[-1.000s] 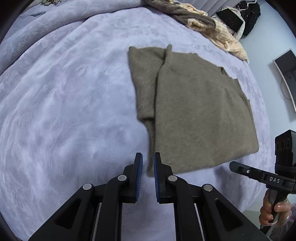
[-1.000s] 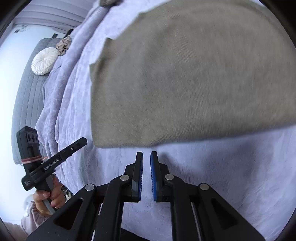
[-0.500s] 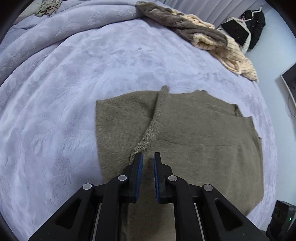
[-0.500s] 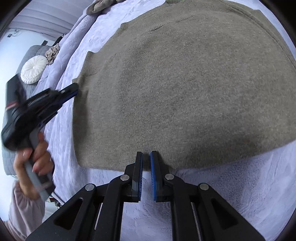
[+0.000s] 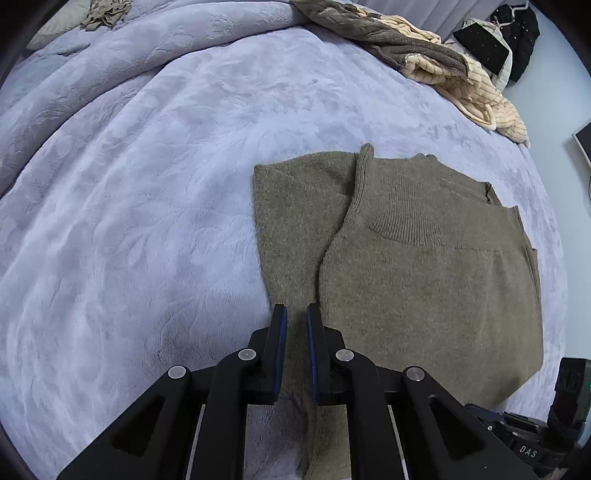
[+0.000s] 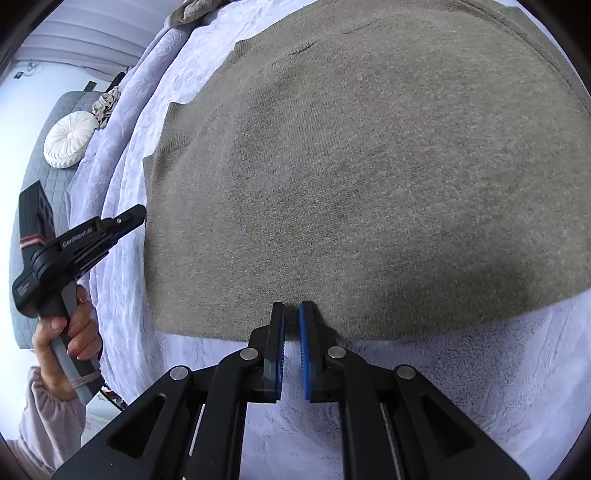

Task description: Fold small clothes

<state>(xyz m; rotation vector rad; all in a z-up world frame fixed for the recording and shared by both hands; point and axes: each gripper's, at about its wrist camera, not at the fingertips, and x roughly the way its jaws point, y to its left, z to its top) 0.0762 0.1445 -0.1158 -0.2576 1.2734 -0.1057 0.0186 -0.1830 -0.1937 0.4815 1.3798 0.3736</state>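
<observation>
With your left gripper (image 5: pixel 296 325) and right gripper (image 6: pixel 291 320) nearly closed, empty, at the near hem of the half-folded olive knit sweater (image 5: pixel 417 273), you risk pinching only its top layer.

Lavender blanket (image 5: pixel 155 206); cream-brown clothes pile (image 5: pixel 436 62); white round cushion (image 6: pixel 70 139).

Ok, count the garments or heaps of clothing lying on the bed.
3: olive sweater nearest; cream and brown heap at the far right edge; small beige bundle far left. More may be hidden.
</observation>
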